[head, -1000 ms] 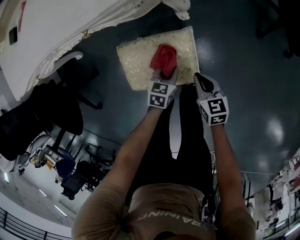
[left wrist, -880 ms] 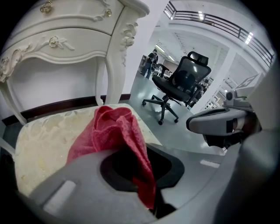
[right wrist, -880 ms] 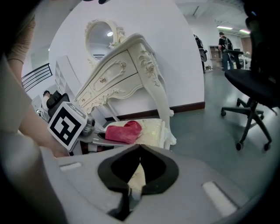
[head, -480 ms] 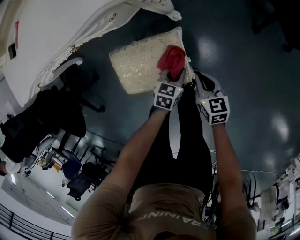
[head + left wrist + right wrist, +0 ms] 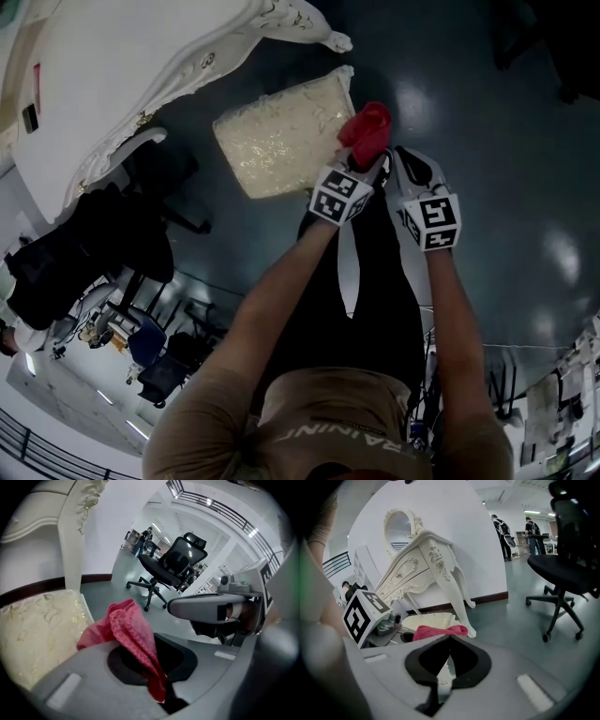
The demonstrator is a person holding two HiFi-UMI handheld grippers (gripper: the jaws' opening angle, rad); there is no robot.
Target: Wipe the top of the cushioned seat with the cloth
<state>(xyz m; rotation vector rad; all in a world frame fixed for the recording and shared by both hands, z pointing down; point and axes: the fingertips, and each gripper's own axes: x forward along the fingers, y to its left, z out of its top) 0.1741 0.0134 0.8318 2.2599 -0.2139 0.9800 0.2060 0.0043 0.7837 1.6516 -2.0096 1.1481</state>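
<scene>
From the head view, your left gripper [image 5: 363, 157] holds the red cloth [image 5: 368, 129] just off the cushioned seat's [image 5: 272, 141] right edge, so lower it flat onto the fabric. The left gripper view shows jaws clamped on cloth, with open floor to the right. In the right gripper view, your right gripper [image 5: 449, 638] is closed and empty, and the dressing table leg [image 5: 457, 592] crowds the seat's far side.

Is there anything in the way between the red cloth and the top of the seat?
No, nothing visible is in the way. The left tool pinches the red cloth just off the edge of the cushioned seat, and the seat top beside it is bare. The right tool is on the cloth's other side.
</scene>
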